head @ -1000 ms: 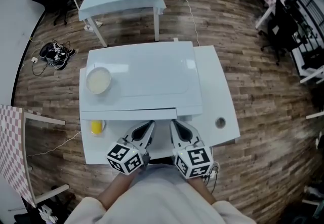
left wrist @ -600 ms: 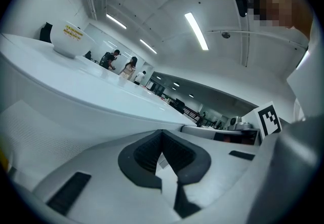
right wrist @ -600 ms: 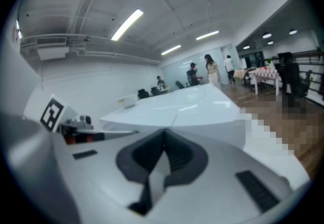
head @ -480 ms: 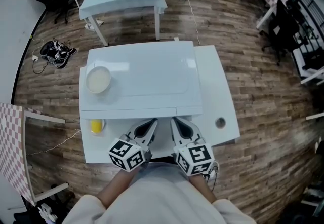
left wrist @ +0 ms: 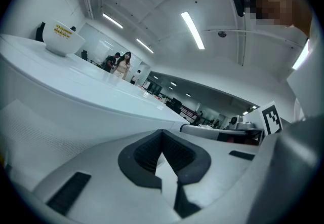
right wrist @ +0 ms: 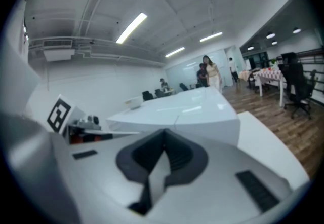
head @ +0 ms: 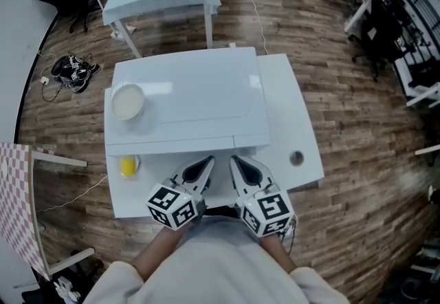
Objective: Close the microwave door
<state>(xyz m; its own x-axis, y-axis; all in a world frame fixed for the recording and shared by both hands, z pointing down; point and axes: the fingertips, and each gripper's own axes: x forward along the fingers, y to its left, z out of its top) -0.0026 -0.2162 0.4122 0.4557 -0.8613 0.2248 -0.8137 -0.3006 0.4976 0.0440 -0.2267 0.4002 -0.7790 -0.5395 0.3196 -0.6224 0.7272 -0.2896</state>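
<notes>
Your left gripper and right gripper sit side by side at 6 o'clock of the microwave, tips pointing at its front; in both gripper views the fingers are pressed together with nothing between them, so you have two blunt pushers, which suits this step.

From the head view the microwave door shows only as a narrow strip along the front edge, running from the left corner to a seam at about 12 o'clock of your right gripper; it looks flush, or very nearly so, with the front panel beside it, though I cannot tell whether it has latched; in the left gripper view its meshed face lies close at 9 o'clock of the jaws.

Treat it as unseated until you feel it stop. Set the closed tips on the door's free edge just left of the seam, not on the front panel; push straight toward 12 o'clock, both grippers level, firm but short. The oven probably stands loose on the white table, so a hard shove could slide it; the bowl on its top at 10 o'clock would take the jolt. The small yellow object at 9 o'clock of your left gripper is well clear; leave it.
</notes>
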